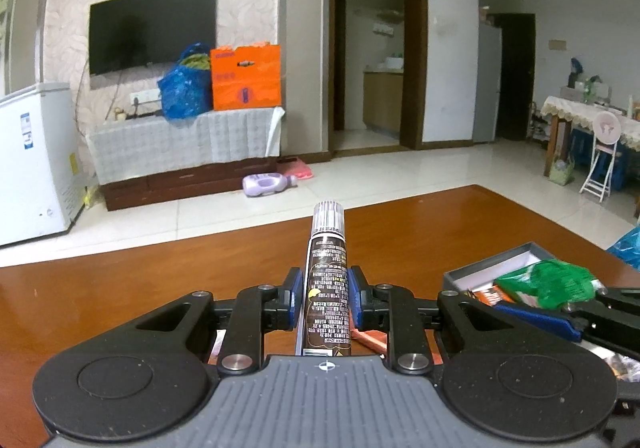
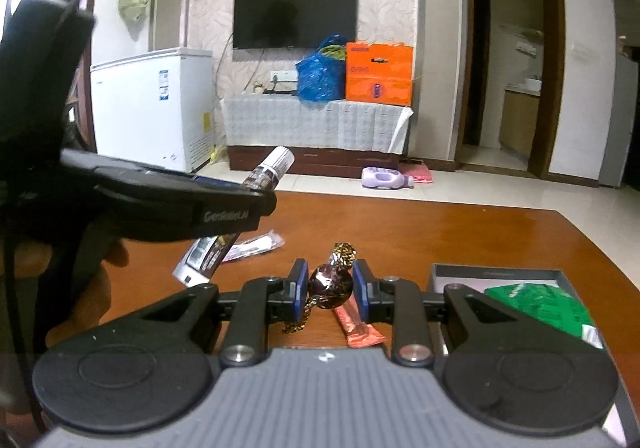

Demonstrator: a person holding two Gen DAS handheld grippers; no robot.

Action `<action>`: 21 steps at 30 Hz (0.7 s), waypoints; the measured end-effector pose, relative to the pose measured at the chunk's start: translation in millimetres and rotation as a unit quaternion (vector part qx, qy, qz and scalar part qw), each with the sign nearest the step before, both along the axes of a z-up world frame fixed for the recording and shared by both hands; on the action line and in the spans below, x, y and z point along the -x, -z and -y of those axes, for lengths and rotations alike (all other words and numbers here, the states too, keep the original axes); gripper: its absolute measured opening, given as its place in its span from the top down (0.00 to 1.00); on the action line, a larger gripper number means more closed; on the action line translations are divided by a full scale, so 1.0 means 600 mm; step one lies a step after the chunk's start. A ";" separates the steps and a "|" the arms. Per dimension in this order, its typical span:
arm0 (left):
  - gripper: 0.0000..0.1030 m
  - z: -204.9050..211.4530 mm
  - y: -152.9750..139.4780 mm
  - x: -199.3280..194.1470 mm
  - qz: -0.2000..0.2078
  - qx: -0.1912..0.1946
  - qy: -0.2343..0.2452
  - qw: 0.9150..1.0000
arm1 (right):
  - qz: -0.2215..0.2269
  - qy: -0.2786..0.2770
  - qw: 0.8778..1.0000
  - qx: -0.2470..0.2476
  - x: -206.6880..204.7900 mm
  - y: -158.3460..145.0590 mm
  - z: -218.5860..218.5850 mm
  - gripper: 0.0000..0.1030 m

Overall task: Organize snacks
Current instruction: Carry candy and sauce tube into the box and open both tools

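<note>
Here both grippers are loaded, each clamped on one snack and carried clear of the wooden table (image 2: 460, 232). The left gripper (image 1: 327, 298) has its blue pads narrowed onto the middle of a long dark snack tube (image 1: 327, 288). The tube stands out forward along the fingers with its striped end uppermost, a hold around the waist that likely keeps it from swinging. In the right wrist view the same tube (image 2: 272, 167) slants up out of that gripper, high over the table's left part.

The right gripper (image 2: 330, 286) is closed on a round foil-wrapped candy (image 2: 330, 285). The pads press its bulging middle and the twisted wrapper ends stick out above and below, so the soft tails are left free and the firm core takes the squeeze.

The destination appears to be the grey box (image 2: 496, 272) on the table's right side, just beside the right gripper, where a green packet (image 2: 540, 308) already lies. An orange bar (image 2: 358, 328) rests on the table under the right gripper, and a pale wrapper (image 2: 256, 246) lies further left, both not yet sorted. A corner of something lies near the pale wrapper under the left gripper, though it is too hidden to name.
</note>
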State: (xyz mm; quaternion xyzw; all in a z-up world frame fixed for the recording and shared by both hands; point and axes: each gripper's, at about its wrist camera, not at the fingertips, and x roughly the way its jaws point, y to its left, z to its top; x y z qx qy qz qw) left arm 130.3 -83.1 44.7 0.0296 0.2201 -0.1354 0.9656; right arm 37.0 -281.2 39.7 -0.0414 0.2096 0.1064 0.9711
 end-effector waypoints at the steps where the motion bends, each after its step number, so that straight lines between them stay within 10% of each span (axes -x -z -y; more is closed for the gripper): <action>1: 0.75 0.005 -0.002 0.004 0.001 0.001 0.004 1.000 | 0.001 0.005 1.000 -0.002 0.001 -0.005 0.006 0.75; 21: 0.75 0.107 0.035 0.024 -0.060 0.033 0.103 0.992 | -0.033 0.121 0.987 -0.105 -0.034 -0.037 0.265 0.76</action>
